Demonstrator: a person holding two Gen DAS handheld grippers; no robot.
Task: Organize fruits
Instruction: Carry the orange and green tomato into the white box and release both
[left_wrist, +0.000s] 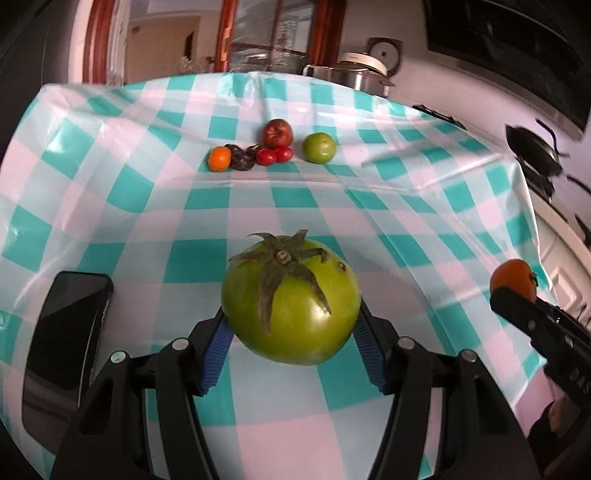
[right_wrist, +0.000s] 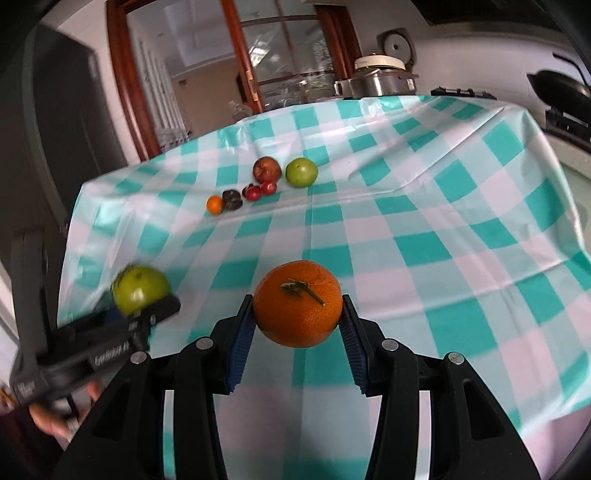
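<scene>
My left gripper (left_wrist: 291, 314) is shut on a large green tomato (left_wrist: 291, 301) with a dried calyx, held above the checked tablecloth (left_wrist: 424, 206). My right gripper (right_wrist: 297, 310) is shut on an orange (right_wrist: 297, 302). The right gripper with its orange (left_wrist: 513, 277) shows at the right edge of the left wrist view; the left gripper with the green tomato (right_wrist: 140, 288) shows at the left of the right wrist view. Far across the table lies a row: small orange (left_wrist: 219, 158), dark fruits (left_wrist: 242, 157), small red tomatoes (left_wrist: 275, 154), red apple (left_wrist: 277, 133), green tomato (left_wrist: 319, 147).
A black phone (left_wrist: 66, 332) lies on the cloth at the left, near the left gripper. A steel pot (left_wrist: 354, 75) stands beyond the table's far edge. A stove with a black pan (left_wrist: 535, 151) is at the right. A wooden-framed door (right_wrist: 236, 74) is behind.
</scene>
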